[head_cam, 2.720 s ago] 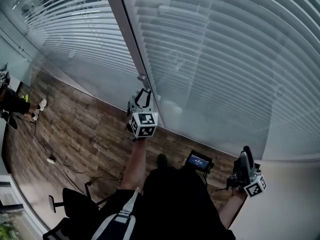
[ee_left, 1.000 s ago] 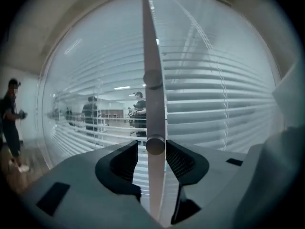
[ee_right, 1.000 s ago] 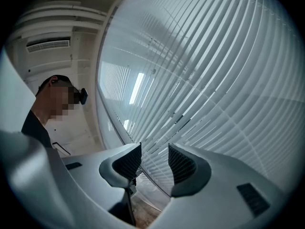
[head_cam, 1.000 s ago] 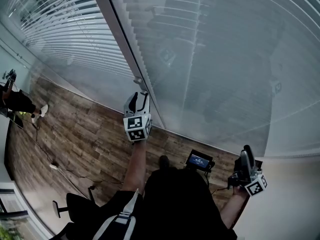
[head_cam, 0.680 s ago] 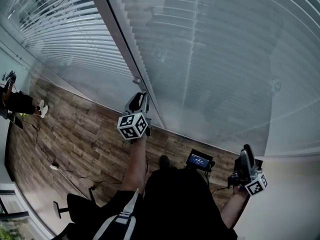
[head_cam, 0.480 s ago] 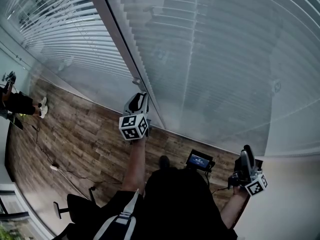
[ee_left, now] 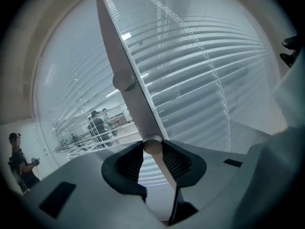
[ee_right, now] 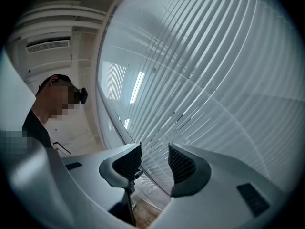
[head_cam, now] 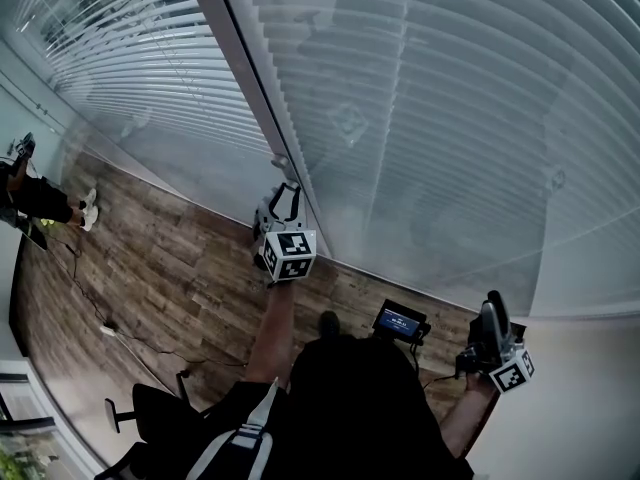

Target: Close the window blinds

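White slatted blinds (head_cam: 430, 118) cover the glass on both sides of a grey window post (head_cam: 262, 98). My left gripper (head_cam: 284, 194) is raised to the foot of that post. In the left gripper view its pads (ee_left: 175, 160) are shut on the round end of the blind's tilt wand (ee_left: 152, 146), and the blinds (ee_left: 200, 66) fill the view beyond. My right gripper (head_cam: 490, 320) hangs low at the right, away from the blinds. In the right gripper view it (ee_right: 155, 161) is open with nothing between its jaws.
Wood-plank floor (head_cam: 170, 278) runs below the window, with a cable (head_cam: 110, 328) across it. A chair (head_cam: 150, 408) stands at the lower left and a small screen device (head_cam: 398, 321) by my feet. A person (head_cam: 35, 203) stands at the far left.
My left gripper has twisted on the wand and shifted slightly right; its marker cube faces differently. The slats on the right pane have tilted and now show as distinct strips. The right gripper has stayed put.
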Available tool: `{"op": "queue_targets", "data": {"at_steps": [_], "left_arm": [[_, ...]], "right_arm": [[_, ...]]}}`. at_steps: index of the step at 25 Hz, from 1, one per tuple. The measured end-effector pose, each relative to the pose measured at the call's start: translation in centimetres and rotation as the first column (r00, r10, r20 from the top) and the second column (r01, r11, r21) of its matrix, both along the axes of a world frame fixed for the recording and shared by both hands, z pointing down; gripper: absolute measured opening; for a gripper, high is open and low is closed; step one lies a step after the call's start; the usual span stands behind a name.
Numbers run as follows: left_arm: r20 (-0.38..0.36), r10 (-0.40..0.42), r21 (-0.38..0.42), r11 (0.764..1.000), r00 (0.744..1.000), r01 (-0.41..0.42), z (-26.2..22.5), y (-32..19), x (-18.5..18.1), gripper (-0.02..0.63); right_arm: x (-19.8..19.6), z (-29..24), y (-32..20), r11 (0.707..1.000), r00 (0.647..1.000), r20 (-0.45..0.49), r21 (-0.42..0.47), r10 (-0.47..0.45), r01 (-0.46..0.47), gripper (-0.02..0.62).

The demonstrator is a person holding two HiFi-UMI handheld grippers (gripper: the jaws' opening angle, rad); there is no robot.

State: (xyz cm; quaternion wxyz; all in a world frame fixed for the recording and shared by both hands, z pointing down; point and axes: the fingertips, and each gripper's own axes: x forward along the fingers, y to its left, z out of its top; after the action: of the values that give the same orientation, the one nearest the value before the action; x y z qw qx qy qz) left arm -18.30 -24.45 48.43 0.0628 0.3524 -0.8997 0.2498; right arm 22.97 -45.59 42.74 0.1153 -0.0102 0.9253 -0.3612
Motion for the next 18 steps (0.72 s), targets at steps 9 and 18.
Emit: {"op": "queue_targets", "data": {"at_steps": [9,18], "left_arm": [[-0.313,0.066,0.416,0.906,0.948,0.074,0.4,0.7,-0.2,0.207],[-0.321,0.084,0.456,0.887,0.943,0.076,-0.7,0.6,-0.6,0.138]], "right_arm": [[0.2,0.0,-0.1,1.0,1.0,-0.007,0.0,0.011,-0.011,0.181],[0.2,0.0,-0.1,1.0,1.0,-0.004,-0.001,0.013,-0.013,0.181]]}}
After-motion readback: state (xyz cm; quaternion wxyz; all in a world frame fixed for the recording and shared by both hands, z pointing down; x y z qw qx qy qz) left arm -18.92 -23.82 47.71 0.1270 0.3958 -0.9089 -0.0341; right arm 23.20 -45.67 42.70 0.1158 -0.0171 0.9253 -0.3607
